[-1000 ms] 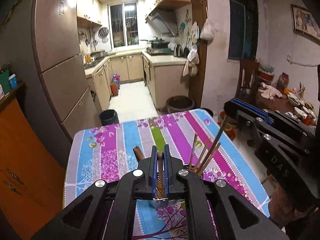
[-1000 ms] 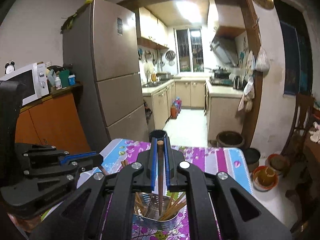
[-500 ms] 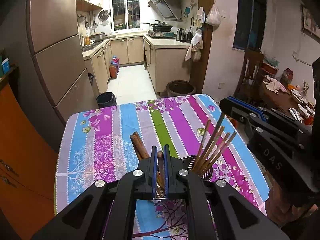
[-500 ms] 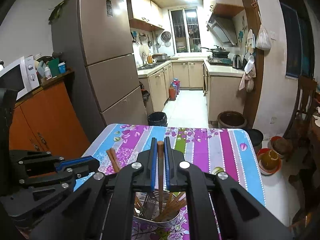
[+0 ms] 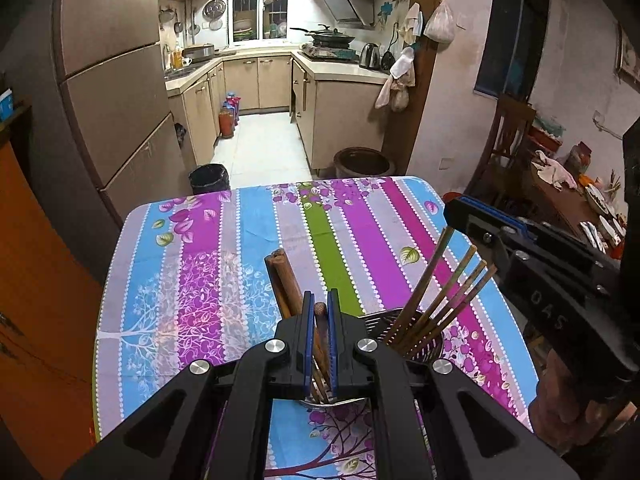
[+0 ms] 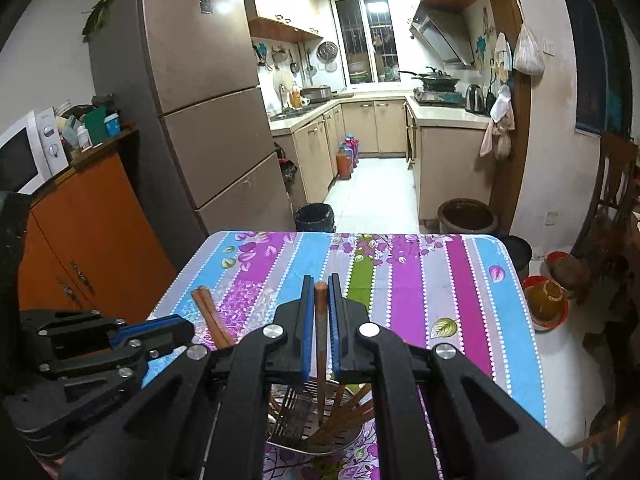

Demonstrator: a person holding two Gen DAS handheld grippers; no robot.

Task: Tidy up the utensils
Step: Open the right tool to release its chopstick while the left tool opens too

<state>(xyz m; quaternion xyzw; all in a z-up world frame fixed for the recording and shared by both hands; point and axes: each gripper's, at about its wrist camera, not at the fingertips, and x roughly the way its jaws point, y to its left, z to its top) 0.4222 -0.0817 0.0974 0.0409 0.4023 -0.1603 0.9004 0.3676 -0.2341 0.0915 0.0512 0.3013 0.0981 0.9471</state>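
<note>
A metal utensil holder (image 6: 320,436) stands on the striped tablecloth (image 5: 224,264) near the front edge. It holds several wooden chopsticks (image 5: 444,292), two thick brown wooden handles (image 5: 282,276) and a slotted metal spatula (image 6: 290,412). My left gripper (image 5: 319,344) is shut on a brown wooden utensil handle (image 5: 320,332) above the holder. My right gripper (image 6: 320,324) is shut on a thin brown wooden stick (image 6: 320,332) whose lower end reaches down into the holder. Each gripper's body shows at the edge of the other's view.
The table's far edge meets a kitchen aisle with a black bin (image 5: 209,178) and a brown pot (image 5: 362,162). A tall fridge (image 6: 192,112) and an orange cabinet (image 6: 88,232) with a microwave stand at the left. A chair and a cluttered table (image 5: 568,196) are at the right.
Both grippers have tilted down and risen relative to the table, so more tablecloth and holder show. Both stay shut on their wooden pieces.
</note>
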